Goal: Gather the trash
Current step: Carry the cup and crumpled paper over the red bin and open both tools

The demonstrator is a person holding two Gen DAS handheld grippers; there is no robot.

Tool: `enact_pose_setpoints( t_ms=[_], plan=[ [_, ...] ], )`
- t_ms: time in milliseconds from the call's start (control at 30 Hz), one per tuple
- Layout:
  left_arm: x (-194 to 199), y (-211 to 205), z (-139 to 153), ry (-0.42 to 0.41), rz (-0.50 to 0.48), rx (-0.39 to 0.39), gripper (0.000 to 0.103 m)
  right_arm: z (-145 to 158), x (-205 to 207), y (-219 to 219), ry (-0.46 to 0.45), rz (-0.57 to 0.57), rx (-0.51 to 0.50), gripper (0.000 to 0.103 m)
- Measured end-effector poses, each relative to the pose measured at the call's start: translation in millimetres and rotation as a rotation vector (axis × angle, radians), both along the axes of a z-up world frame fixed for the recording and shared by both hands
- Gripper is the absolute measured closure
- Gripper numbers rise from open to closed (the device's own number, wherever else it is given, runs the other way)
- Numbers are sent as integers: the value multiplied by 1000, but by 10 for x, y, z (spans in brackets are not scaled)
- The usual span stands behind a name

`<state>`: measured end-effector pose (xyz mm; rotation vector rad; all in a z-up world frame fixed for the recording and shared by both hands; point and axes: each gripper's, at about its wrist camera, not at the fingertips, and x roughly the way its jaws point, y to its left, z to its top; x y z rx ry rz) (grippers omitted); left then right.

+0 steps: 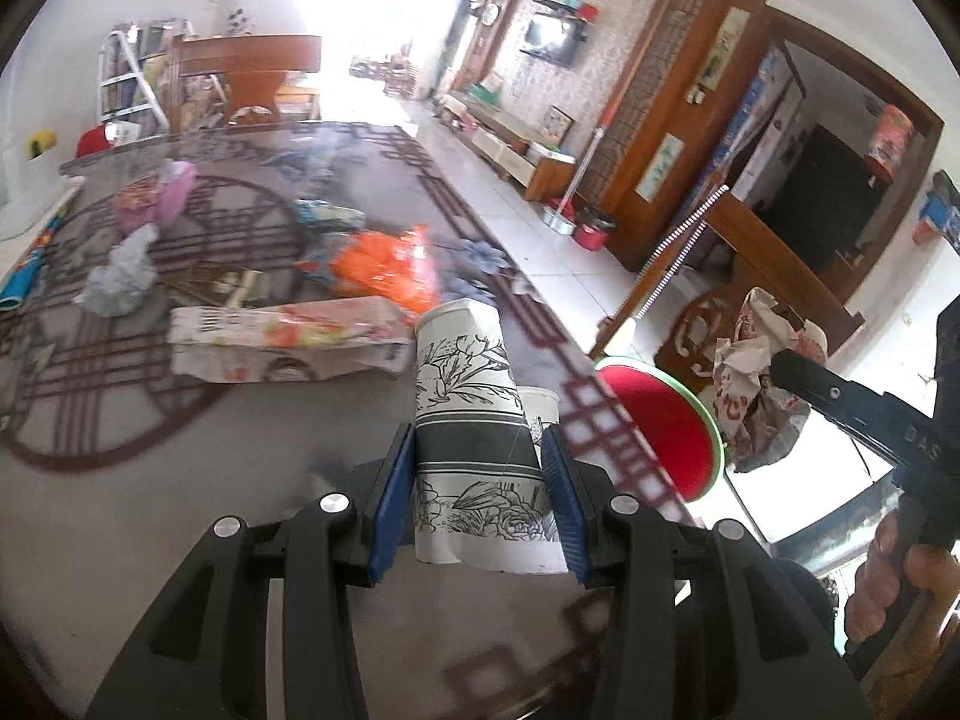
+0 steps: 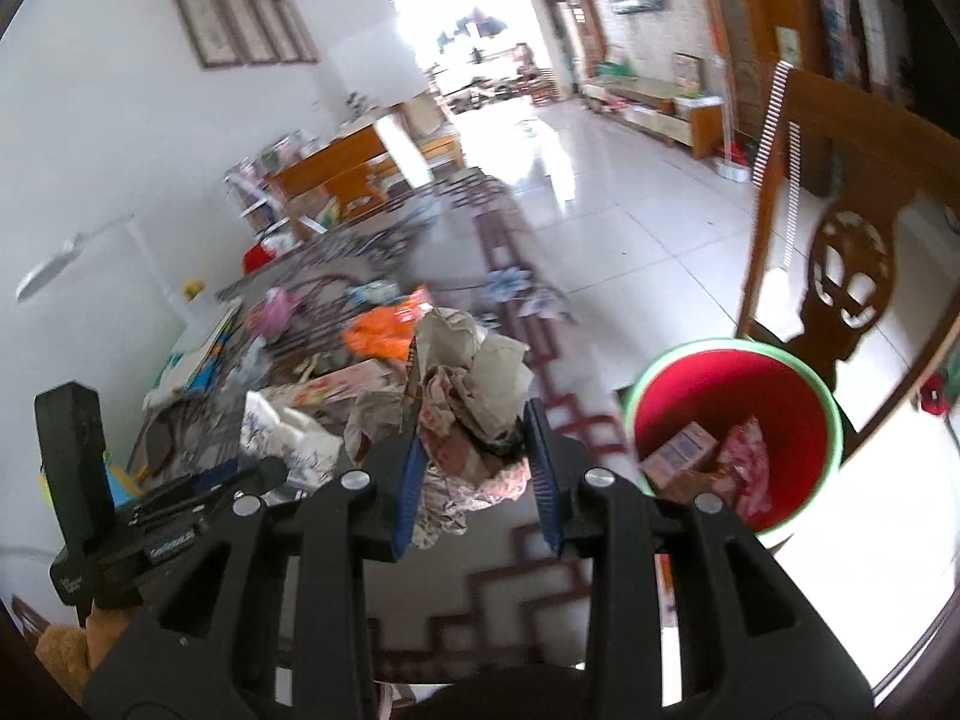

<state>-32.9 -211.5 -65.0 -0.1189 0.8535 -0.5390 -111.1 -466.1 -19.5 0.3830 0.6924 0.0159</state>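
Red inside and green at the rim, the bin [image 2: 735, 420] stands on the floor past the edge of the worktop [image 2: 480, 588] — off to the right of both my tools. That is the way I think I have to go.

My right tool [image 2: 474, 468] is pinching a crumpled paper ball [image 2: 468, 384], with the blue pads pressed on its two sides. The ball hangs over the worktop edge, not yet over the bin. The bin's open mouth is just to the right of it and lower down. A small box and a pink wrapper lie in it already.

My left tool [image 1: 480, 480] is pinching a paper cup [image 1: 474, 420] with black flower drawings. The cup's long way points forward, away from me. It is above the worktop, and the bin [image 1: 660, 420] is to its right. A second white cup seems to peek out just behind it.

My right tool is nearer the bin, so I guess the paper ball should go in first — then the cup. More trash waits on the worktop: a long flat box [image 1: 282, 336], an orange bag [image 1: 390, 264] and a grey paper wad [image 1: 120, 276].
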Motion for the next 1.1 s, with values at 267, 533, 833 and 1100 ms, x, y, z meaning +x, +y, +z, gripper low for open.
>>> enact_pose_setpoints(
  t_ms=[267, 533, 833, 1100],
  plan=[
    [119, -630, 33, 4, -116, -4, 63, -184, -107, -504, 19, -125, 36, 72],
    [230, -1430, -46, 15, -260, 14, 63, -360, -246, -1009, 62, -242, 30, 71],
    [380, -1933, -264, 57, -349, 51, 63, -656, -266, -1516, 105, -351, 120, 71],
    [416, -2214, -301, 54, -403, 39, 62, -889, -172, -1658, 141, -393, 158, 70]
  ],
)
